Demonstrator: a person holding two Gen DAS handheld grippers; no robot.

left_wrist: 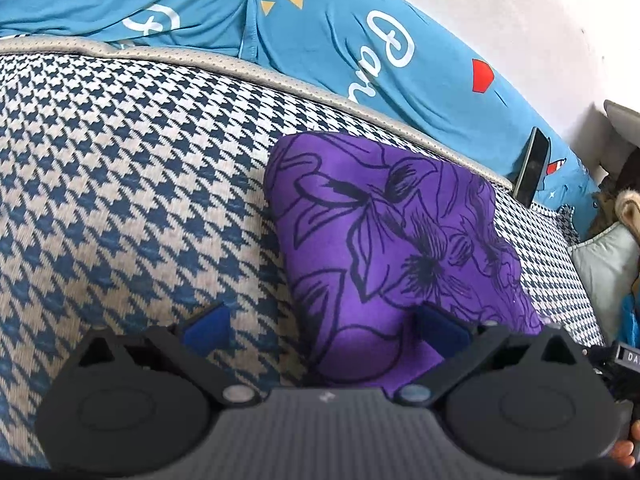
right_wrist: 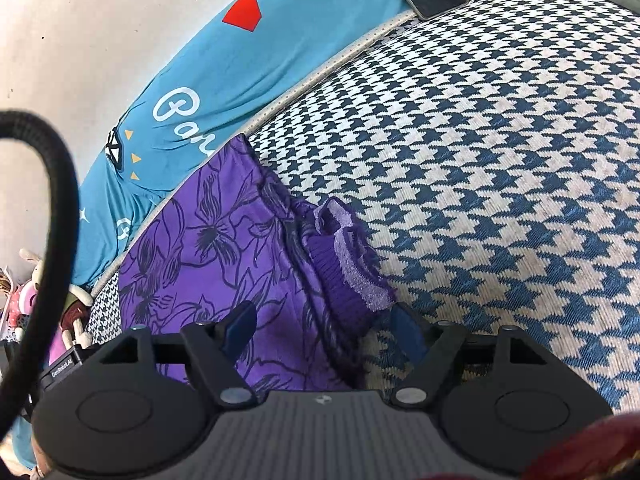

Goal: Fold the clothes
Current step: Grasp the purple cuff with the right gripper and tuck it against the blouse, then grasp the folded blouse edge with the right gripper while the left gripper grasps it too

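Left wrist view: purple garment (left_wrist: 392, 232) folded into a compact bundle on the houndstooth bed cover (left_wrist: 132, 184), near the blue sheet (left_wrist: 320, 40) and a phone (left_wrist: 534, 166). Left gripper (left_wrist: 326, 326) wide open, holding nothing, right-hand finger over the bundle's near edge, the other over bare cover. Right wrist view: right gripper (right_wrist: 324, 326) also wide open and empty, straddling the ribbed cuff (right_wrist: 348, 272) that sticks out at the bundle's side. Probably a last tidy fold to do. Better to close on the loose cuff only, lift low, lay it flat over the bundle, and keep the other side pressed so the layers do not slip.
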